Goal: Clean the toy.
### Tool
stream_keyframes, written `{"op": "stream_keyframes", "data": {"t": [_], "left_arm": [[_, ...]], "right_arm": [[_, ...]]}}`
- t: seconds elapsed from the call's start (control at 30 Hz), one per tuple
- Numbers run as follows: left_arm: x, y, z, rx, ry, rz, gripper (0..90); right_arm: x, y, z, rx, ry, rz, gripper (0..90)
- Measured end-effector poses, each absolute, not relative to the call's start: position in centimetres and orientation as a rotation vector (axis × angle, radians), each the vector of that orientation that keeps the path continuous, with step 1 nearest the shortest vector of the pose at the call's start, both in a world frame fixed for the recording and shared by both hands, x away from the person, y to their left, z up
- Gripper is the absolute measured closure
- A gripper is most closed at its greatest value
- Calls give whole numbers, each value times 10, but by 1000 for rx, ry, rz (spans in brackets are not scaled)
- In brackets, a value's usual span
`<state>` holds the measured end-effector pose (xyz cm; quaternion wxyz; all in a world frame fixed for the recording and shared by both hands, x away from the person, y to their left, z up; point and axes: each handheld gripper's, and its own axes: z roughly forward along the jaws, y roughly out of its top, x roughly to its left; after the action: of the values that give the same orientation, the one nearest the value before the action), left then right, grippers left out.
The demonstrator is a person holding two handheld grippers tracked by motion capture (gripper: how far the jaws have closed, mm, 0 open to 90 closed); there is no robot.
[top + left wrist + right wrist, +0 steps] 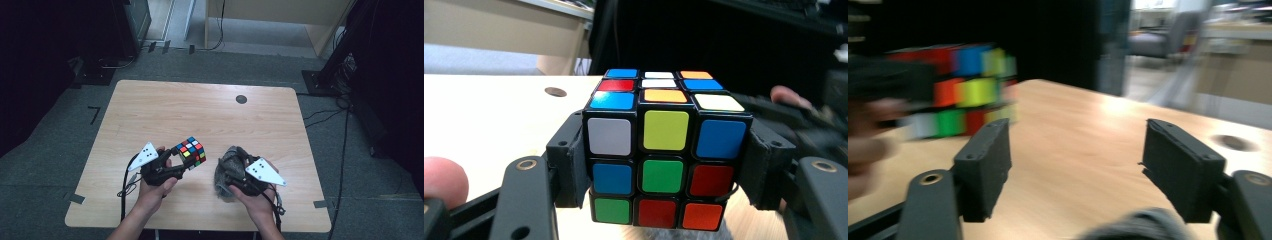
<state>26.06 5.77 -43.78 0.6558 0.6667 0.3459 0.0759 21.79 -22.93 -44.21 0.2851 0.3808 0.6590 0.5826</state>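
A scrambled Rubik's cube (191,151) is held off the wooden table (200,110), and my left gripper (181,161) is shut on it. In the left gripper view the two black pads press the cube (663,150) on its left and right sides, and the gripper (664,167) points across the table. My right gripper (235,175) sits just right of it, over a crumpled grey cloth (225,172). Its jaws (1078,160) stand open with nothing between them. The cloth (1138,227) lies just below them, and the cube (963,90) shows blurred at the left.
A small round dark hole (241,99) marks the table's far side. Black stands and cables (345,75) are on the floor to the right, dark equipment (125,30) at the back left. Tape marks (75,198) sit at the table's near corners.
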Motion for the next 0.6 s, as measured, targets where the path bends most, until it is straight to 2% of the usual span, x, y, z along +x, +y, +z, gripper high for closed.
{"op": "stream_keyframes", "data": {"t": [0.17, 0.33, 0.47, 0.6], "left_arm": [[250, 47, -433, 1480, 781, 180, 344], [242, 34, -431, 1487, 755, 97, 344], [239, 27, -433, 1491, 758, 45, 344], [243, 28, -434, 1491, 763, 26, 341]], "right_arm": [[208, -193, -450, 891, 1884, 1632, 196], [197, -179, -447, 854, 1840, 1607, 201], [192, -178, -447, 825, 1778, 1548, 302], [192, -182, -447, 818, 1772, 1534, 345]]}}
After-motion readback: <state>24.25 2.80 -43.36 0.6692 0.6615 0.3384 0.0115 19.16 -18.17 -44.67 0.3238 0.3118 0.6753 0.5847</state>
